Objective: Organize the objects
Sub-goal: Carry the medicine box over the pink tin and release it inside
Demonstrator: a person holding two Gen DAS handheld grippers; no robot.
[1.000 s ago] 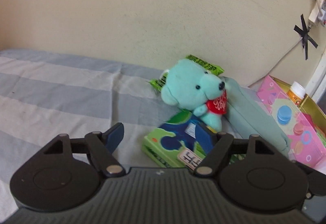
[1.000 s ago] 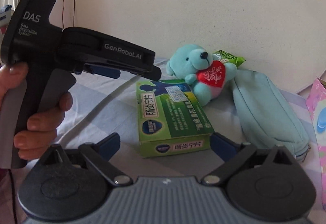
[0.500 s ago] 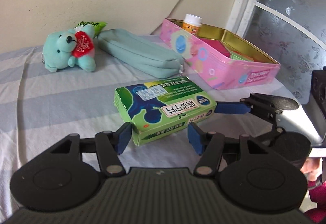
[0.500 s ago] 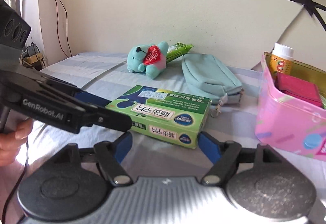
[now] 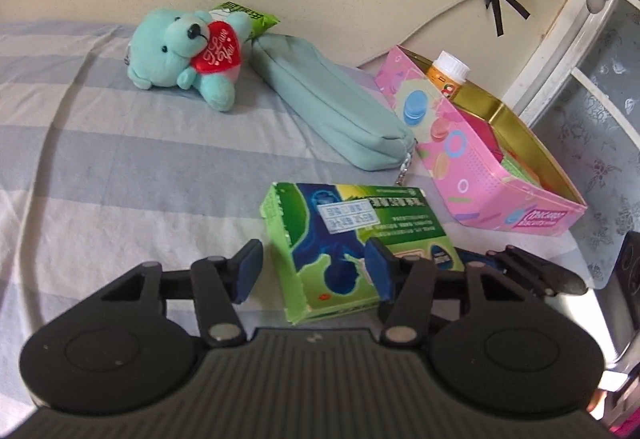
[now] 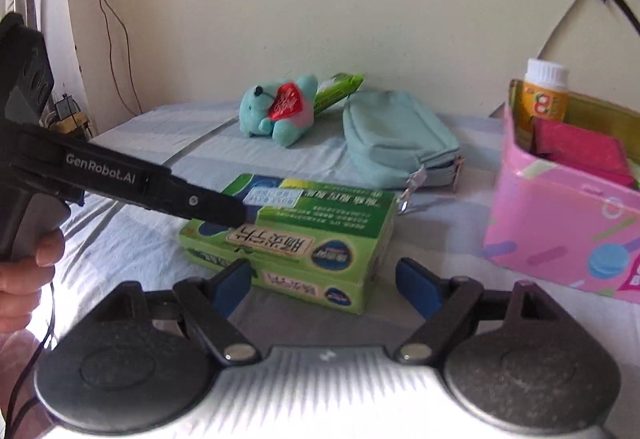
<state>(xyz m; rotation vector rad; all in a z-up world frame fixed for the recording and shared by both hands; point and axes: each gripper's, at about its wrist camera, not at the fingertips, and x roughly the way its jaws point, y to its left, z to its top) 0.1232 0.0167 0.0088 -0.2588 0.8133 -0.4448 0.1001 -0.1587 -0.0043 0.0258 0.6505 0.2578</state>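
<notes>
Left tool (image 5: 314, 275): jaws have just been closing, now straddling the near corner of the green box (image 5: 352, 251). The right pad sits over the box top and the left pad stands clear of the end face, so there is no pinch yet. Right tool (image 6: 324, 289): jaws spread wide, box ahead of them, pads apart from it.

The box lies flat on the striped bed (image 5: 120, 159), just short of the pink tin (image 5: 480, 175), with both tools at its near side.

Handling, judged: a thin carton, light and stiff across its broad faces, but its walls would dent under a hard squeeze. The printed surface looks smooth, so it may be a little slippery. Best hold is across the short width near one end, pads on the two long side walls.

Orientation: in the left view the long axis runs from near left to far right, towards the tin, with the large printed face up. In the right view a long side wall faces the tool.

Beyond the box are a blue pouch (image 5: 332, 115) and then a teddy (image 5: 188, 55) by the wall. The tin already holds a bottle (image 5: 448, 73).
</notes>
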